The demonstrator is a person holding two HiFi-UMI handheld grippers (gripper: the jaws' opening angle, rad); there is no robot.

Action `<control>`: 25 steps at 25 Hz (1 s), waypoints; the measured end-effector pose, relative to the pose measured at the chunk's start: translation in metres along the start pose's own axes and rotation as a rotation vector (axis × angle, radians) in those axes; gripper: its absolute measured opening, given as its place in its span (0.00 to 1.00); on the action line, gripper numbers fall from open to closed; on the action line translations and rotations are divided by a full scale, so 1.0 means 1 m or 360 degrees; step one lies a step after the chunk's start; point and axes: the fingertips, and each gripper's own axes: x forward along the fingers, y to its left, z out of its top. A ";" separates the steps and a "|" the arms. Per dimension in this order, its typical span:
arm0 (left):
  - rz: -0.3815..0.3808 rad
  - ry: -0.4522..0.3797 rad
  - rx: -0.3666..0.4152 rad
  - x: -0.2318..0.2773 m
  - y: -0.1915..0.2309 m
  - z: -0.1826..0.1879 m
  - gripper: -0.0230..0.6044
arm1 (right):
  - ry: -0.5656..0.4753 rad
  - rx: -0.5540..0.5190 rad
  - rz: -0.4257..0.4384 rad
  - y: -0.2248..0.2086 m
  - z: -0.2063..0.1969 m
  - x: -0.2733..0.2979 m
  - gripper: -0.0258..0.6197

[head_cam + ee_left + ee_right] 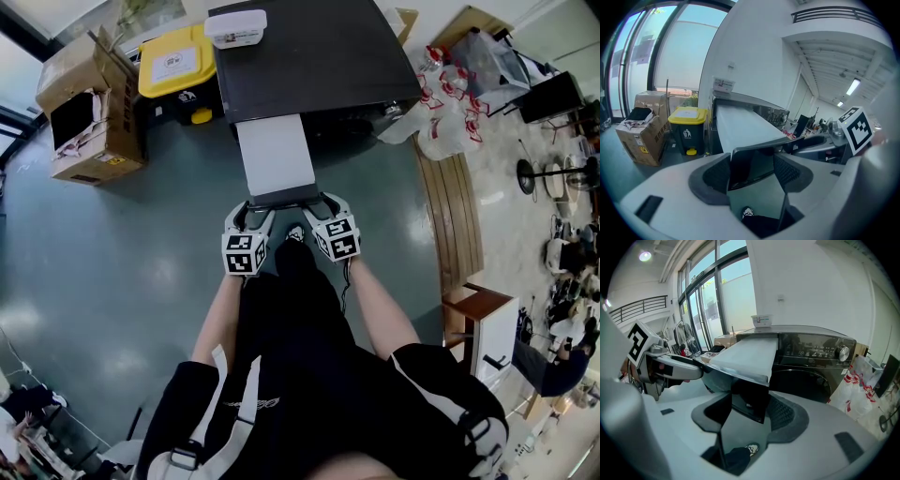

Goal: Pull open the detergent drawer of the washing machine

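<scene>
The detergent drawer [277, 155] stands pulled well out of the black washing machine [309, 56], its white body reaching towards you and its dark front panel nearest your legs. Your left gripper [752, 168] is clamped on the left end of that front panel, with the panel edge sitting between its ribbed pads [716, 174] and touching both. Your right gripper [749, 406] is closed the same way on the right end, and the two grippers sit close beside each other. Your own dark trousers [291, 309] and one shoe [295, 232] lie directly behind the drawer front. On the machine's top rests a white plastic container [236, 28]. Left of the machine stand a yellow-lidded bin [176, 64] and, further left, open cardboard boxes [89, 108]. At the machine's right corner lie white bags with red print [441, 112], and beyond them a wooden bench [455, 216] runs along the floor, well apart from the drawer.
</scene>
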 end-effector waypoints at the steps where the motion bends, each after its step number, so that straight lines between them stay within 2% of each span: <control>1: 0.0000 0.0002 0.0001 -0.001 0.000 -0.001 0.50 | -0.0001 0.0000 0.0001 0.001 -0.001 -0.001 0.41; 25: -0.0003 0.0010 0.0007 -0.011 -0.008 -0.012 0.50 | -0.0005 0.0010 -0.0009 0.008 -0.013 -0.011 0.41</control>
